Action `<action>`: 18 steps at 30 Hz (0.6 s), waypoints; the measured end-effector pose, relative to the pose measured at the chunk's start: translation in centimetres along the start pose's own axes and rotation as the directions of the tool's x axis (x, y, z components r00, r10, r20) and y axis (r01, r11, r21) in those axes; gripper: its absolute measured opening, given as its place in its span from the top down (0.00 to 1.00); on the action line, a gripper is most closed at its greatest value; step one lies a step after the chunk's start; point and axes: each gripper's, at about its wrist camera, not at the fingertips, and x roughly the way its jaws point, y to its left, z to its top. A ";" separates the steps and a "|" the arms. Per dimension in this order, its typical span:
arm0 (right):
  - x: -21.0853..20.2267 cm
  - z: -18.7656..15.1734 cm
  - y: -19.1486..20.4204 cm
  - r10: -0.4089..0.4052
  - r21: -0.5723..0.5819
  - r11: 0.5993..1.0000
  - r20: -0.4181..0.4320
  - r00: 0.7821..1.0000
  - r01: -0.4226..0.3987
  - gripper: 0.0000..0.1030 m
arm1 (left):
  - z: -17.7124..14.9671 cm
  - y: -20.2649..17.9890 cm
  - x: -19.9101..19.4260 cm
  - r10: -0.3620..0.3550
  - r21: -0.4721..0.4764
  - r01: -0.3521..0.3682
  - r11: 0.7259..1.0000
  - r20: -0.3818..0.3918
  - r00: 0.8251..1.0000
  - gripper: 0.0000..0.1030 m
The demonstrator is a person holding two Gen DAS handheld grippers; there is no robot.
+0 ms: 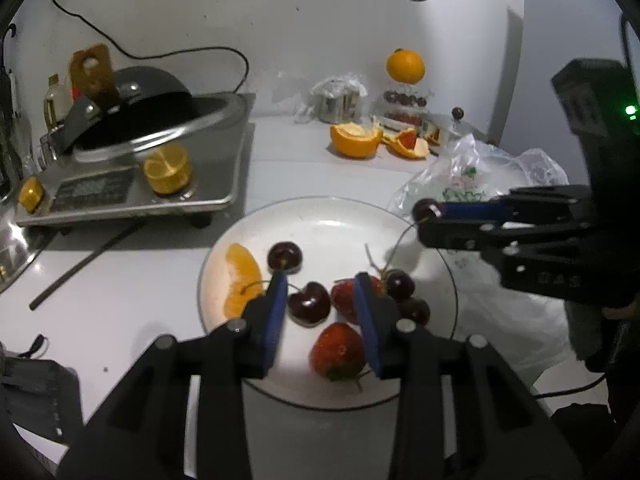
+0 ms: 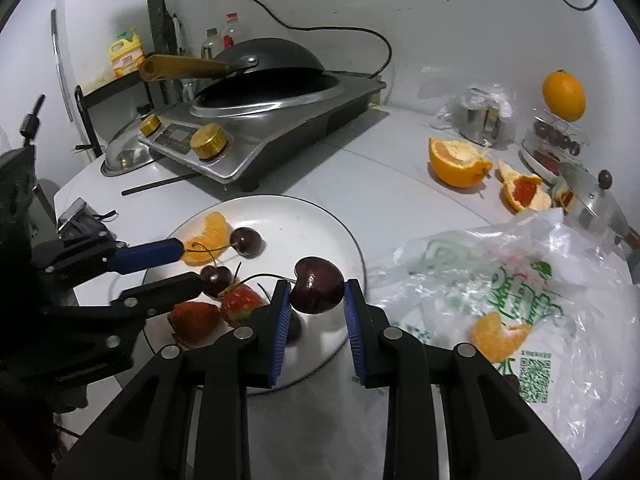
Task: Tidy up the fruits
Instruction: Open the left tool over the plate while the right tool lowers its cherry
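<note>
A white plate (image 1: 328, 216) holds an orange segment (image 1: 240, 280), two strawberries (image 1: 339, 350) and several dark cherries. My left gripper (image 1: 321, 280) hovers low over the plate, open, with one cherry (image 1: 309, 303) between its fingers; a gap shows on the cherry's right side. The right wrist view shows that same gripper (image 2: 191, 265) reaching in from the left. My right gripper (image 2: 317, 286) is shut on a stemmed cherry (image 2: 320, 276) above the plate's (image 2: 304, 216) right rim. The left wrist view has the right gripper (image 1: 430, 221) at the right, a cherry at its tip.
An induction cooker (image 1: 140, 184) with a wok stands at the back left, a dark rod (image 1: 88, 260) lying before it. A crumpled plastic bag (image 2: 500, 272) with an orange segment (image 2: 496, 336) lies right of the plate. Orange peels (image 2: 456, 164) and a whole orange (image 2: 563, 96) are behind.
</note>
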 end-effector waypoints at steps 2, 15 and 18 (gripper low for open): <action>0.4 0.3 0.4 0.005 -0.006 1.000 -0.001 1.000 -0.005 0.72 | 0.0 0.4 -0.6 0.014 -0.004 -0.014 1.000 0.013 1.000 0.63; 3.1 2.1 3.0 0.032 -0.039 0.999 -0.020 0.999 -0.032 0.72 | -0.8 4.5 -2.0 0.070 -0.073 -0.068 0.995 0.037 0.997 0.48; 4.0 2.2 3.2 0.033 -0.032 0.999 -0.039 0.999 -0.034 0.72 | -1.0 5.1 -1.9 0.073 -0.085 -0.070 0.994 0.034 0.997 0.48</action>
